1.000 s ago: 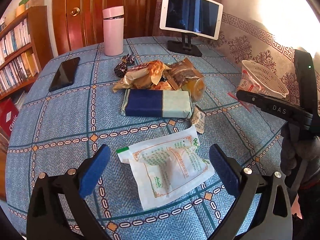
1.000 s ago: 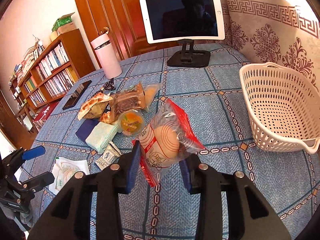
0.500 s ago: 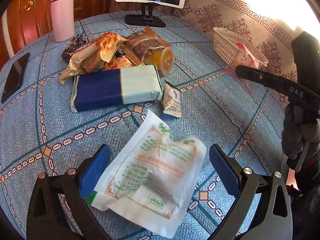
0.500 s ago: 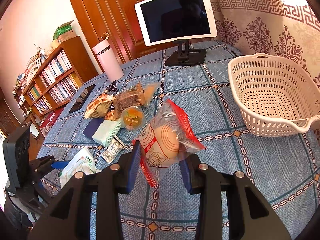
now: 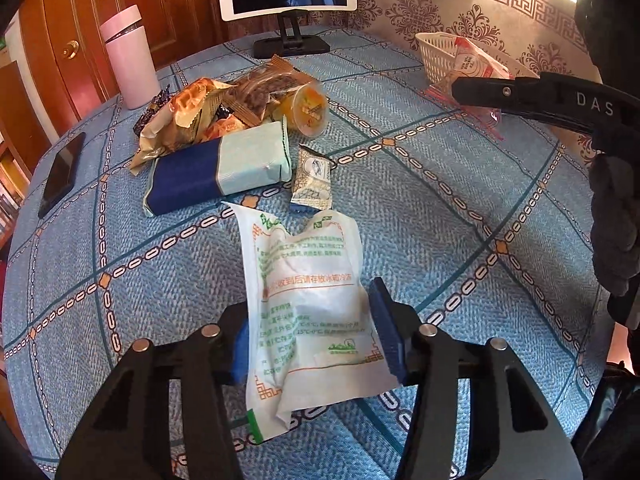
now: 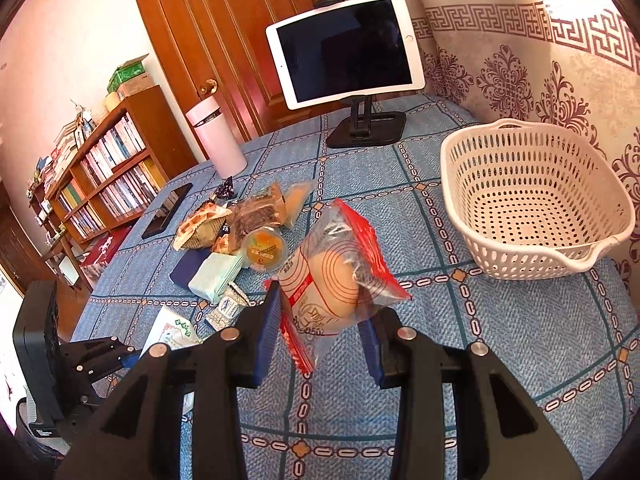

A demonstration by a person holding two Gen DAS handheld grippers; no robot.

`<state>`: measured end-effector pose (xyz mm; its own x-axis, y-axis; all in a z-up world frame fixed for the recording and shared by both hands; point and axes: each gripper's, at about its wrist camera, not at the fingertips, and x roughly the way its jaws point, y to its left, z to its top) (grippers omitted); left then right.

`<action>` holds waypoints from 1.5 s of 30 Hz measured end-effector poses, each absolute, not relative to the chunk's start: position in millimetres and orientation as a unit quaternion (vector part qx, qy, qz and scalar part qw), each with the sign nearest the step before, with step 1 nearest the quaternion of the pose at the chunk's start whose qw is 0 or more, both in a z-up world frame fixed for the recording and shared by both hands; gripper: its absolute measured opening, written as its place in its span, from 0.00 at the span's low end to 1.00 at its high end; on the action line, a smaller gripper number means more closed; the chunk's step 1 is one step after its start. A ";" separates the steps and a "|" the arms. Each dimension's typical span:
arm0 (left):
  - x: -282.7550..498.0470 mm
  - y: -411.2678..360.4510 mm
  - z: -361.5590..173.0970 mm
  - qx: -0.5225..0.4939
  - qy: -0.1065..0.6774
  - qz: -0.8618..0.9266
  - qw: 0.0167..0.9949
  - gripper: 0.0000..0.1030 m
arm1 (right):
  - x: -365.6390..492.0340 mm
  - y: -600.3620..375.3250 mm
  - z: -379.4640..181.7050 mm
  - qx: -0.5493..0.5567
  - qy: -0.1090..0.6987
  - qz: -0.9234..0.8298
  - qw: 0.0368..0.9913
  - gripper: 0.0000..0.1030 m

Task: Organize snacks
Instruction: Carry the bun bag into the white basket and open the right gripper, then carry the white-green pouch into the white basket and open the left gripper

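A round table (image 6: 520,360) in a blue patterned cloth fills most of the room. On its far right side sits a white basket (image 6: 532,200), nothing in it. A tablet (image 6: 344,46) stands on its stand at the back, a pink flask (image 6: 216,136) to its left, a phone (image 6: 166,212) lying flat nearer the bookshelf. A heap of snacks (image 5: 240,108) lies mid-table — a blue-and-mint pack (image 5: 216,168) and a small sachet (image 5: 312,176) at its near edge. The right gripper (image 6: 320,328) holds a red-trimmed bun bag (image 6: 336,280) clamped between narrow jaws, above the cloth and short of the basket. The left gripper (image 5: 316,332) is closing its jaws on a white pouch (image 5: 308,292) — both pads meet its sides, the pouch crumpling between them.
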<state>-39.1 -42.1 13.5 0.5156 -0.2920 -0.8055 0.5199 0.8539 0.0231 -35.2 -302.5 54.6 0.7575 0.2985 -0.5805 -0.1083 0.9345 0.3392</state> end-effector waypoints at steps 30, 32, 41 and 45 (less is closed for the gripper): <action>-33.4 -83.8 94.3 0.079 0.353 -0.260 0.895 0.23 | -25.9 -441.9 74.6 0.178 0.252 -0.079 0.948 0.60; -31.2 -89.7 97.7 0.078 0.351 -0.263 0.895 0.23 | -34.0 -441.1 70.4 0.178 0.251 -0.078 0.948 0.60; -17.6 -132.4 121.1 0.085 0.329 -0.303 0.891 0.10 | -66.1 -436.6 64.0 0.170 0.229 -0.087 0.954 0.60; -13.6 -139.2 115.2 0.097 0.334 -0.297 0.889 0.16 | -73.9 -435.1 63.5 0.170 0.225 -0.082 0.956 0.60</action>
<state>-13.6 -139.2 115.2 0.6010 -0.4628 -0.6516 0.5929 0.8049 -0.0248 -73.9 -435.1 63.5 0.8855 -0.0801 -0.4577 0.2329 0.9289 0.2880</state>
